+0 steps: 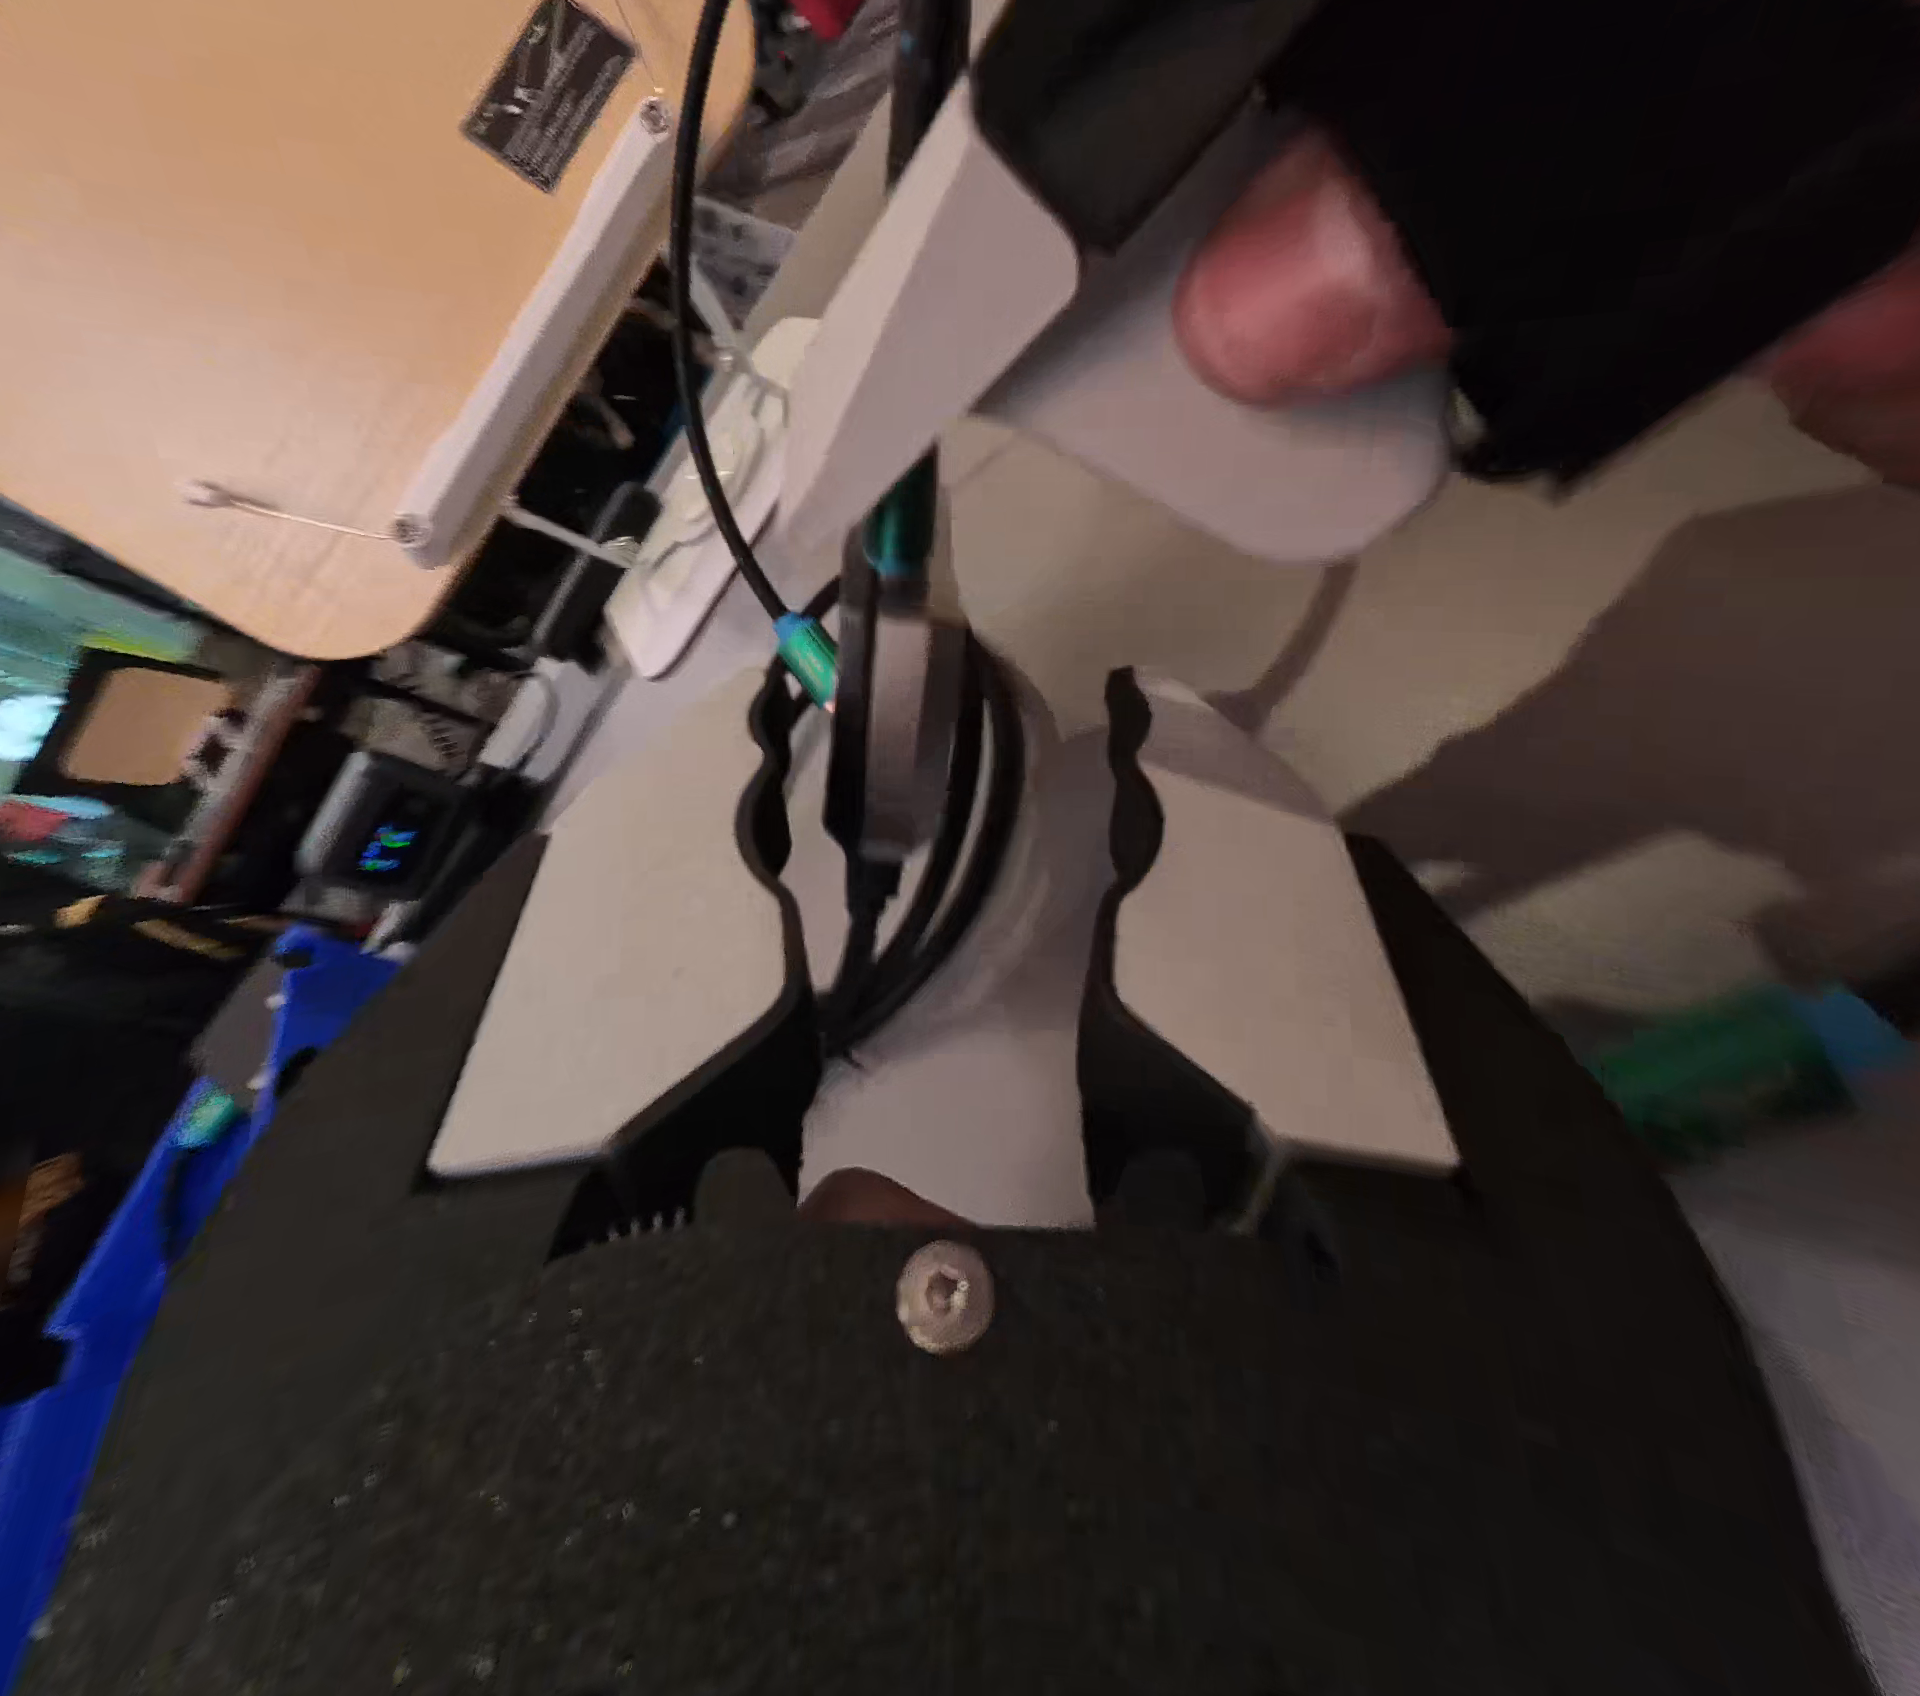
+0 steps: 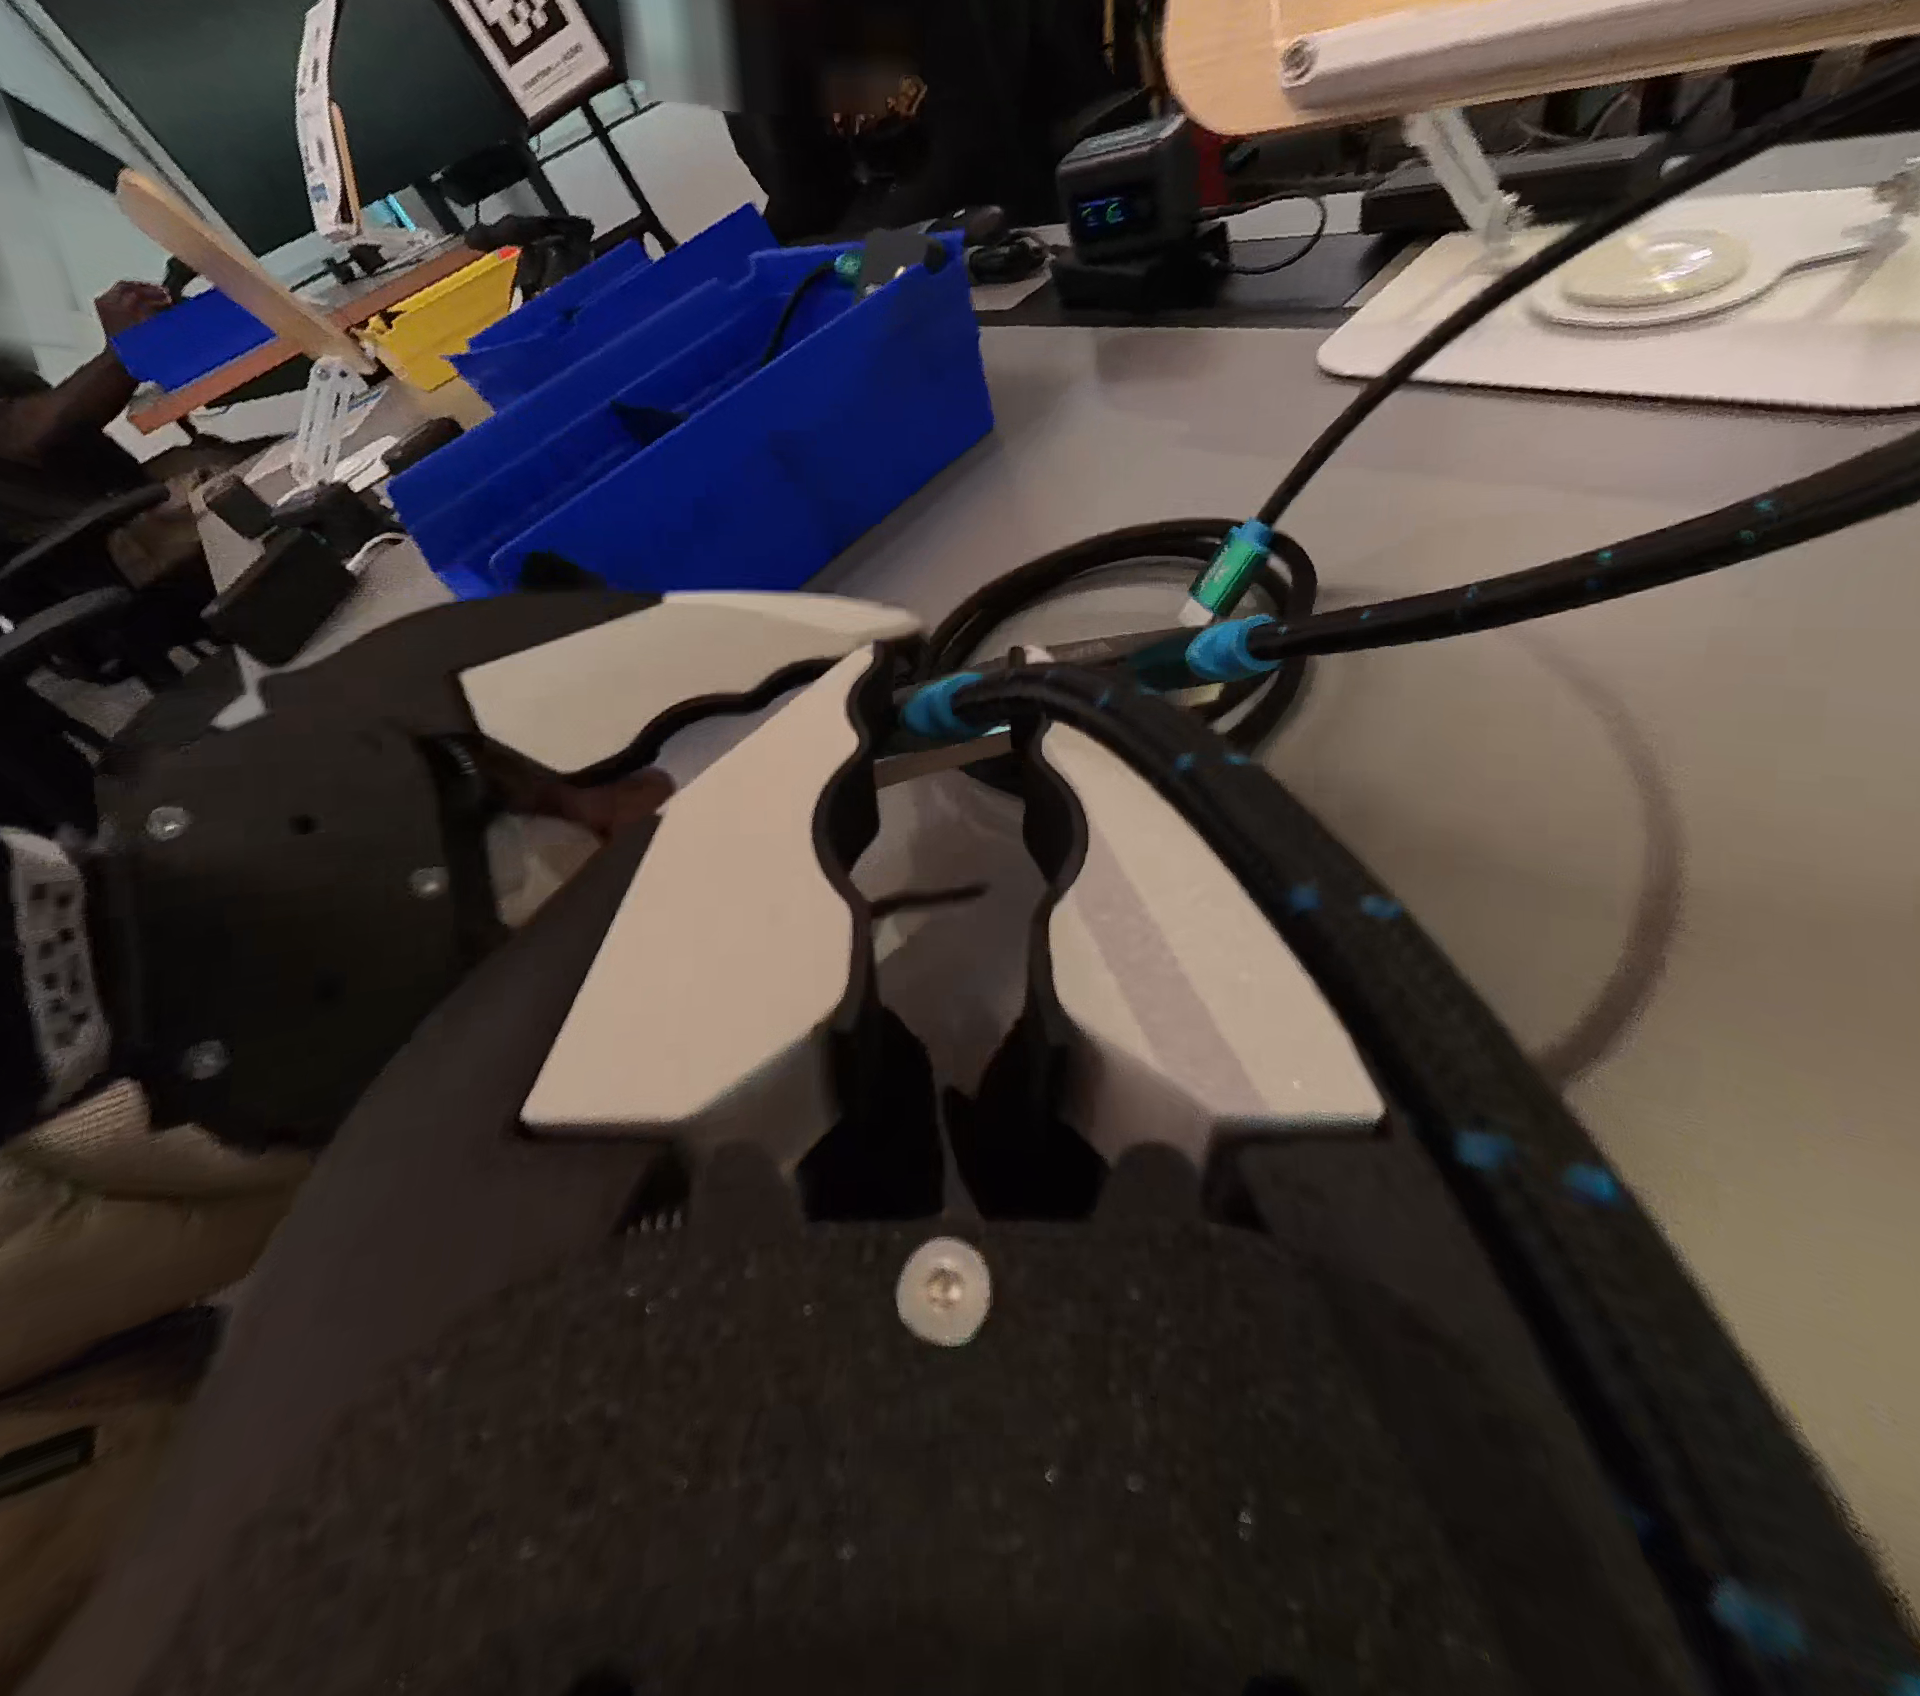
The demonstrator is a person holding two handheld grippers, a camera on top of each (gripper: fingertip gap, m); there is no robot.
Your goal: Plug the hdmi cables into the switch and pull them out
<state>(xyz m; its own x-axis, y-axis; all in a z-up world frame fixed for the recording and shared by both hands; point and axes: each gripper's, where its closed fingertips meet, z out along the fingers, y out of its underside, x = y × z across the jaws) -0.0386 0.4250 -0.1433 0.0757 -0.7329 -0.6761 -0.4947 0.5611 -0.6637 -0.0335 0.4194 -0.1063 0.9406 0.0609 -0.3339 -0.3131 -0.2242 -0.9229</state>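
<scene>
Blue bin (image 2: 727,441): thin, stiff plastic sheets with sharp folded edges, well left of the switch. It plays no part in the risk.

Left gripper (image 1: 945,696): the jaws stand wide on either side of the switch, and no firm pinch shows. The fingers are pale and hard with black wavy rubber liners.

Risk, left: if the switch is only straddled, a tug from the other side will probably drag or twist it instead of freeing a plug.

Switch (image 1: 899,742): a small, flat grey box with smooth faces and rounded corners. It sits on the table on top of a coil of glossy black cable (image 2: 1091,540).

Right gripper (image 2: 951,696): the jaws are narrow, closed on a blue-collared plug (image 2: 940,704) at the near edge of the switch.

Risk, right: pulling at an angle could jam or bend the connector. The hold is only at the very tips, so the smooth collar may slip out.

Braided cable (image 2: 1351,971): thick, rough black weave flecked with blue, lying over the right finger. It could snag on the finger or pull the plug sideways.

Green plug (image 2: 1231,571): a shiny metallic sleeve just behind the switch, which a sweep could knock.

Table (image 2: 1558,711): a matte grey, slippery-looking top, so it gives the switch little grip.
</scene>
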